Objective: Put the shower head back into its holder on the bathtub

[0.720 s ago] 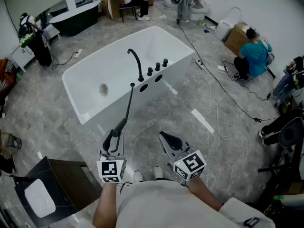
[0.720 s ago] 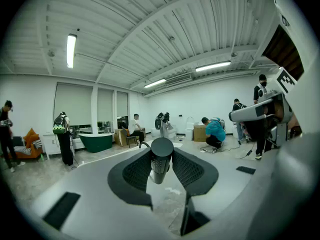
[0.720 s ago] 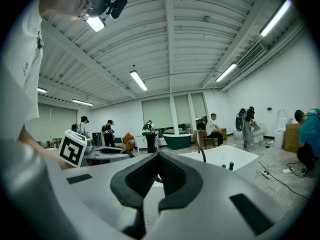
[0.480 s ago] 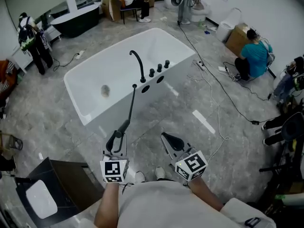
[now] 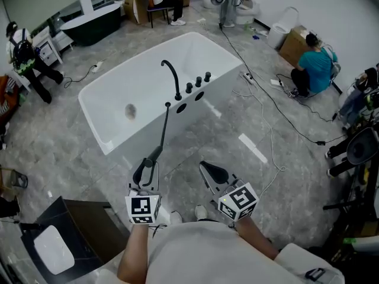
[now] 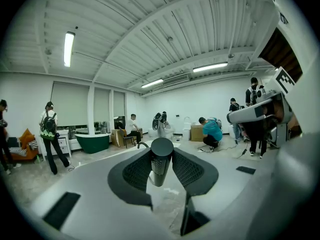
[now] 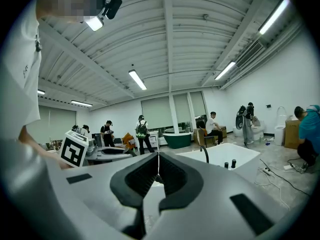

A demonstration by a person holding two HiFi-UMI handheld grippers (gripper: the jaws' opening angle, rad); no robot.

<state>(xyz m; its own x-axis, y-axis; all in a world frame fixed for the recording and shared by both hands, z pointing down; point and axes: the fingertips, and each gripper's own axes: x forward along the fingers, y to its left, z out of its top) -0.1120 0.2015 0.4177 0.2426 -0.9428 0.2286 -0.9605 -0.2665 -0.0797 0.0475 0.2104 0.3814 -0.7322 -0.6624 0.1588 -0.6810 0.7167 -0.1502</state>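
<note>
The black shower head [image 5: 153,157] is a slim wand; my left gripper [image 5: 145,174] is shut on its handle. Its thin black hose [image 5: 163,129] runs up to the rim of the white bathtub [image 5: 106,141], beside the curved black faucet [image 5: 172,78] and the black knobs [image 5: 198,83]. In the left gripper view the round black handle [image 6: 161,151] stands upright, pinched by the left gripper [image 6: 161,160]. My right gripper [image 5: 213,175] hovers over the floor to the right; in the right gripper view the right gripper [image 7: 158,167] has its jaws pressed together on nothing.
Cables [image 5: 278,114] trail over the grey floor right of the tub. A person in a teal top [image 5: 314,67] crouches by a cardboard box at the back right. A dark green tub [image 5: 95,25] stands at the back left. A dark stand [image 5: 77,229] sits at my lower left.
Both grippers stay almost where they were, the left still shut on the shower head. The person with a backpack at the far left has walked further left.
</note>
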